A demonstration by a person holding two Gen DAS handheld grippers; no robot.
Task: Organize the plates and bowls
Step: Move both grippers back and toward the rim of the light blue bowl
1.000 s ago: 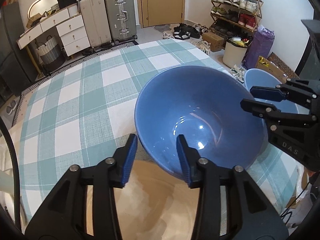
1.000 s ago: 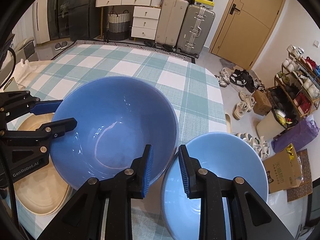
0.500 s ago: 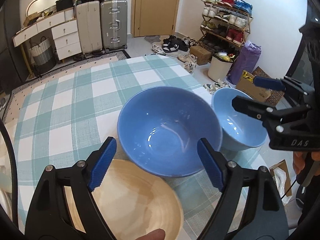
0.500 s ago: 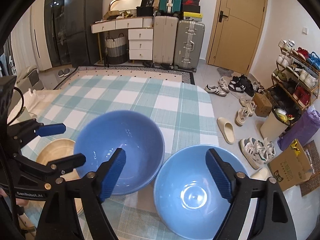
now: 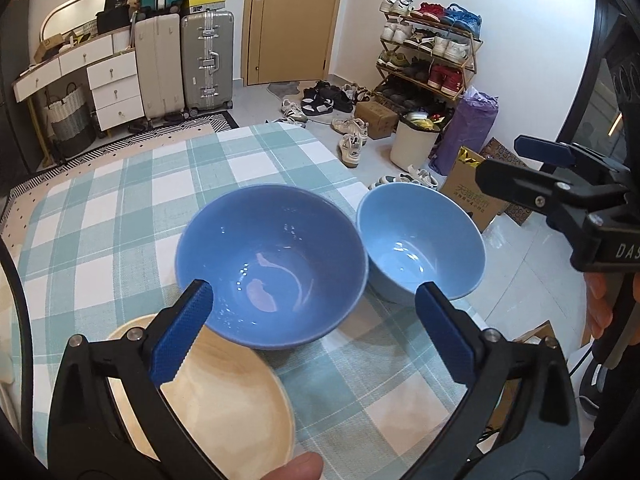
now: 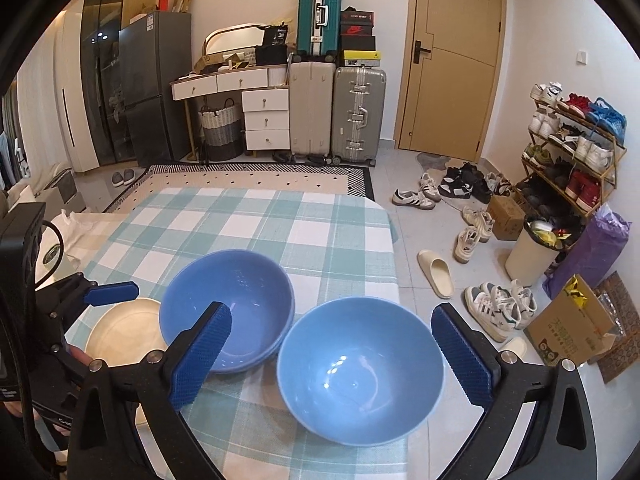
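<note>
Hung above the table with left gripper (image 5: 312,320) and right gripper (image 6: 328,352) just spread wide and empty, darker blue bowl (image 5: 272,264) and lighter blue bowl (image 6: 360,368) parked side by side, perhaps touching, right of the cream plate (image 5: 224,400), probably sorted by kind.

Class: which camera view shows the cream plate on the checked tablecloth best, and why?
The left wrist view: the cream plate fills the near foreground, its rim partly crossed by the left gripper. In the right wrist view it sits small at the left edge, partly hidden behind that gripper's arm.

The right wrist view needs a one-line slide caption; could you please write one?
Open right gripper above a light blue bowl beside a darker blue bowl on checked cloth.
</note>
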